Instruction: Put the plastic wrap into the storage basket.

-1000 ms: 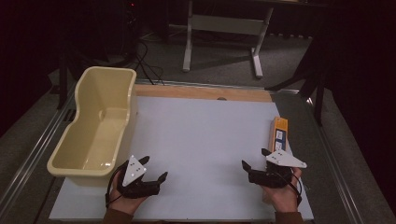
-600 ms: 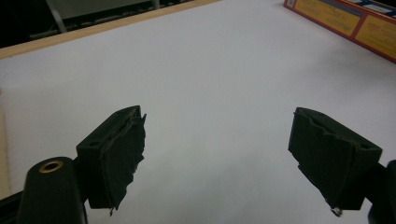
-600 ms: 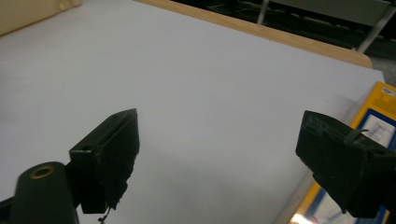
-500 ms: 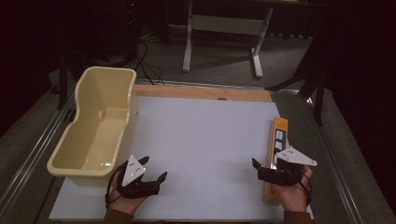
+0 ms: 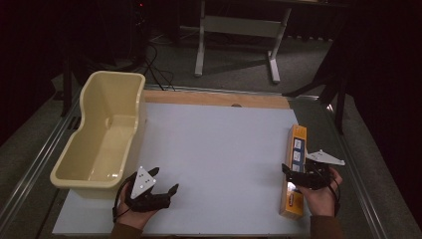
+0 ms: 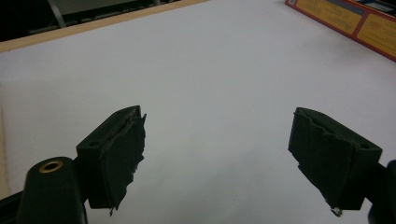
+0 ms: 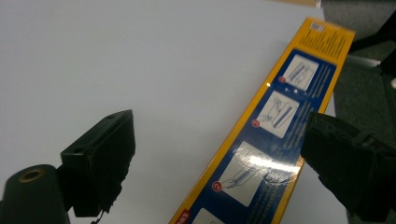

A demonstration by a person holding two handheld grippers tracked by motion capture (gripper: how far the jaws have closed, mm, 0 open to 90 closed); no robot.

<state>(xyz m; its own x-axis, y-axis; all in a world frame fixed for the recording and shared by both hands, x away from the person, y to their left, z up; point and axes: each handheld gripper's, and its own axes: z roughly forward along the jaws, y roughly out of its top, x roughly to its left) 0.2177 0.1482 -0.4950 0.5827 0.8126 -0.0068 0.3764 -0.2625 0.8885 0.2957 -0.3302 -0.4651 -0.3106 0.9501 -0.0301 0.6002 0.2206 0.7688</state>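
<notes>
At lower left my left gripper (image 5: 158,188) rests low on the white table (image 5: 214,149), jaws spread, nothing between them. At lower right my right gripper (image 5: 297,175) hovers over the long yellow box (image 5: 295,169), jaws just widened, straddling it untouched.

White tabletop with two items resting on it.

The table (image 5: 219,149) has a plain white surface, a strip of bare wood along its far edge and metal rails down both sides. A cream plastic tub (image 5: 102,132) stands on the left edge, open side up. A long yellow-and-blue box (image 5: 294,164) lies flat along the right edge, printed face upward.
</notes>
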